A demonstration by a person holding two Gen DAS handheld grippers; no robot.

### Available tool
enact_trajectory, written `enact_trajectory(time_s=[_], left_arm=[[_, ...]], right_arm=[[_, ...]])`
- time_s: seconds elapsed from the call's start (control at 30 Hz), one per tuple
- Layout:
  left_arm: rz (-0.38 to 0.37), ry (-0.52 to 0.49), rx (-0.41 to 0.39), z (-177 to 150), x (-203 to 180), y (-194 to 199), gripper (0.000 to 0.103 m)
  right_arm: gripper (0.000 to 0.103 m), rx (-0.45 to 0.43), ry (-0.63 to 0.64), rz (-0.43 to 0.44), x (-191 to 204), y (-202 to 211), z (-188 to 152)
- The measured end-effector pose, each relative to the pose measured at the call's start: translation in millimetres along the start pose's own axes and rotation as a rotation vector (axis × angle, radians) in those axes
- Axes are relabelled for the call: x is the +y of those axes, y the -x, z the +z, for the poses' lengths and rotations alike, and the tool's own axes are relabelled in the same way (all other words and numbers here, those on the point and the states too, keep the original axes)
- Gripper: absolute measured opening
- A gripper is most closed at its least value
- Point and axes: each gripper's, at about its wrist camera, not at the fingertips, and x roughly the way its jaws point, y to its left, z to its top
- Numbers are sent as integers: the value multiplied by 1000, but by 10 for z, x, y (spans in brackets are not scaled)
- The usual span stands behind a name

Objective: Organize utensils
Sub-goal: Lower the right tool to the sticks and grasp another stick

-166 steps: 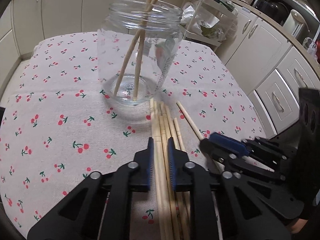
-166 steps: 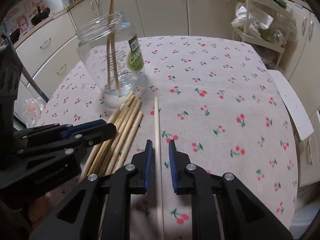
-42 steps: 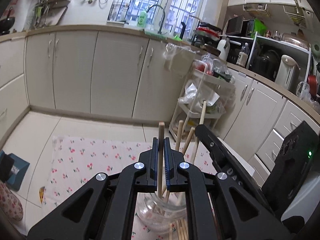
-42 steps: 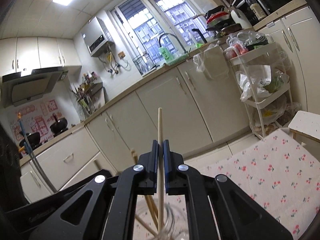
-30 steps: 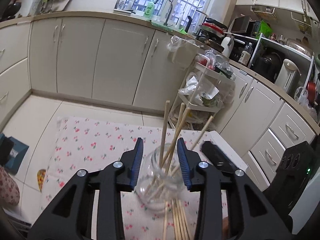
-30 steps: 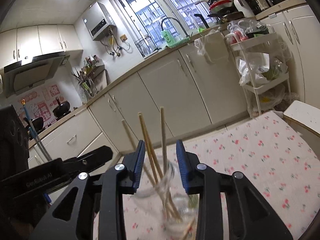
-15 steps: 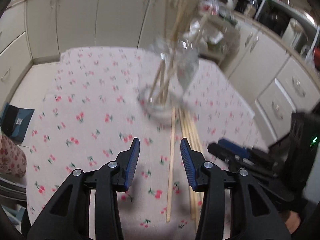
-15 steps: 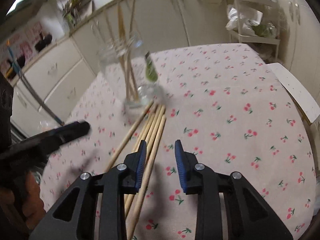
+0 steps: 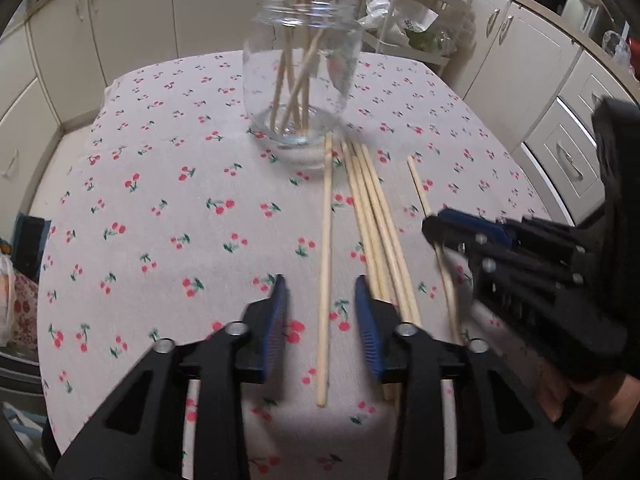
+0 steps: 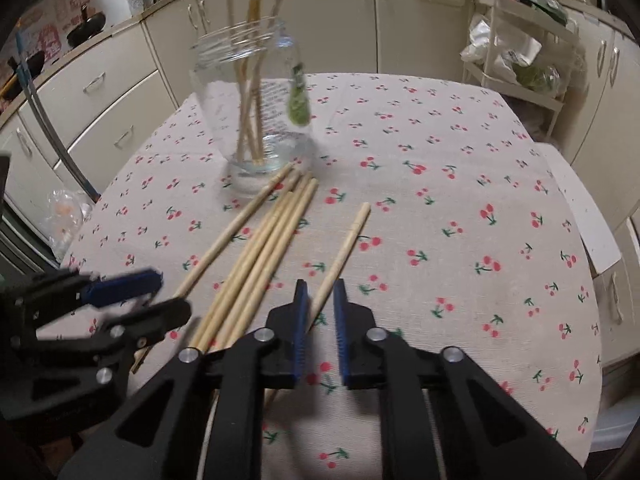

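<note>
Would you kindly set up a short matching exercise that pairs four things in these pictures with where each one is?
Things:
1. clear glass jar
2. lone wooden chopstick
3. bundle of wooden chopsticks
4. right tongs

Places:
A. lying between the open left tongs
B. open, straddling a separate chopstick
C. standing upright, chopsticks inside
D. lying side by side on the cloth

Pairs: 1-C, 2-A, 3-D, 4-B

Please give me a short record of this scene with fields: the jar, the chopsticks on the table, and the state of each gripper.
jar: glass jar upright on cherry tablecloth, several chopsticks standing inside
loose chopsticks: single chopstick, bundle lying side by side, and lone chopstick apart
left gripper: open, astride the single chopstick
right gripper: open, astride the lone chopstick
held: nothing
</note>
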Motion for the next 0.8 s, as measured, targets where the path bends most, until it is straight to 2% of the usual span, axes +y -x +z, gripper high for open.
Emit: enact_trajectory(time_s=[0.1,0.17,0.23,0.33,0.47,0.67,0.8], left_arm=[[-36,39,22,-60,-42,25,16],[-107,54,60,-132,-132,39,15],[-132,41,82,-180,-217,70,15],[-102,32,73,-108,-218,75,15],[-44,39,47,170,-158,-26,15],[-30,21,36,512,-186,-225,15],[-6,22,35,624,-160,-338,15]], right_arm=[[9,8,-14,8,-83,0,25],[8,19,-21,17,-141,4,45],[8,38,-23,31,-189,1,72],[8,47,-10,20,-211,-13,119],[8,59,10,12,-198,-76,195],[9,55,-3,22,-240,-134,264],[9,47,-10,29,-250,-147,274]])
